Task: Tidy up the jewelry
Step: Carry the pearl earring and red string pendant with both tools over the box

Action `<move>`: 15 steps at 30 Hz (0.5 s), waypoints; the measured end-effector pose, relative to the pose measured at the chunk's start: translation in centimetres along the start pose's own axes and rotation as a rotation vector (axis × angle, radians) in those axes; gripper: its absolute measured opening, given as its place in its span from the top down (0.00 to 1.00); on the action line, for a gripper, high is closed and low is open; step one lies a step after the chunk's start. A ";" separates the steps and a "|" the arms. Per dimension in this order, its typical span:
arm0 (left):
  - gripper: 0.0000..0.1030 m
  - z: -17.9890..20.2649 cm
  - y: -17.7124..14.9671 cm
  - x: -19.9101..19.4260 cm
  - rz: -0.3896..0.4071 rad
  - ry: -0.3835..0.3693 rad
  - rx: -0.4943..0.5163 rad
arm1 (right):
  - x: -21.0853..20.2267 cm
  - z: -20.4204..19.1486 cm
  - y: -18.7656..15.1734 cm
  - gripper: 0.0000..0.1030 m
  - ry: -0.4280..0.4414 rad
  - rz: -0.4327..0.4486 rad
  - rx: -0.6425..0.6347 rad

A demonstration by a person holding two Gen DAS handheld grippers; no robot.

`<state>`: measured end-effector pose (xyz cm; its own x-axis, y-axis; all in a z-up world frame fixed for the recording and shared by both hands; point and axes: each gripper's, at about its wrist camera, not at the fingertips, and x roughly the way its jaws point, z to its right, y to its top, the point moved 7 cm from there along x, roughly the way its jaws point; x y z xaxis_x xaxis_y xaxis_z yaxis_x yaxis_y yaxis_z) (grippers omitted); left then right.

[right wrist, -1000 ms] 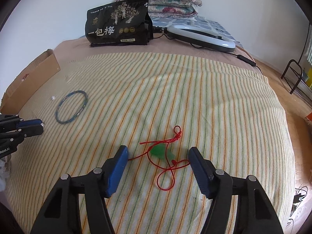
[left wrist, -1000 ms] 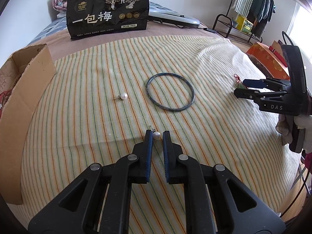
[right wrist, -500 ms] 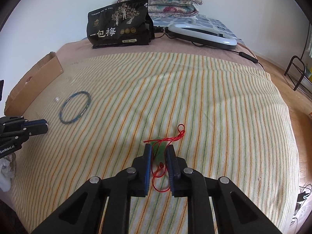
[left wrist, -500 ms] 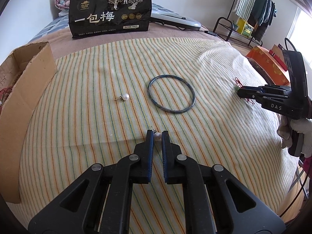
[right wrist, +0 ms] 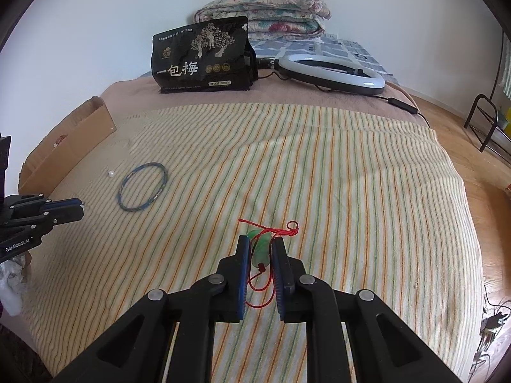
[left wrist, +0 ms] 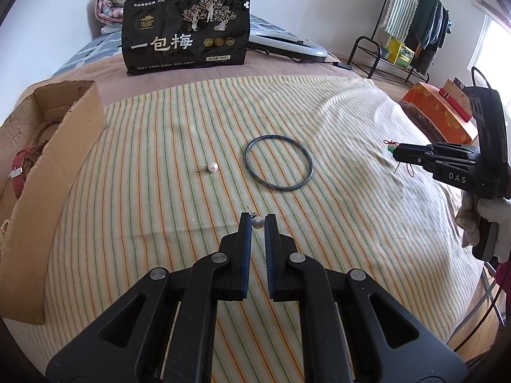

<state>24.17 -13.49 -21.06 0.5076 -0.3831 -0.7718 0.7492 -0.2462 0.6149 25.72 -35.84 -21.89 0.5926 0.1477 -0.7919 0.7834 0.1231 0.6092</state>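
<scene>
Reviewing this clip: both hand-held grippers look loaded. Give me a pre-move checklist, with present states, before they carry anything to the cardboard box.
1. Left hand-held gripper shut on pearl earring: ok.
2. Right hand-held gripper shut on green pendant: ok.
3. Red cord free of snags: cannot tell; loops trail between the fingers and past the tips.
4. Cardboard box open, at the left: ok; beads already lie inside.
5. Second pearl earring and blue bangle collected: not ok, both lie on the striped cloth.
</scene>
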 end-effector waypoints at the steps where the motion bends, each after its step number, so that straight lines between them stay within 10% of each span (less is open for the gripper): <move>1: 0.94 0.0 0.1 -0.2 0.004 -0.001 0.000 | -0.2 -0.1 0.1 0.88 0.000 0.003 -0.003; 15: 0.94 -0.3 0.8 -4.2 0.074 0.003 -0.011 | -3.9 -2.0 1.9 0.88 0.002 0.070 -0.023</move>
<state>22.79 -11.84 -17.36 0.5629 -0.3971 -0.7249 0.7144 -0.2074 0.6683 24.50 -34.23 -17.54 0.6455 0.1592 -0.7469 0.7353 0.1348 0.6642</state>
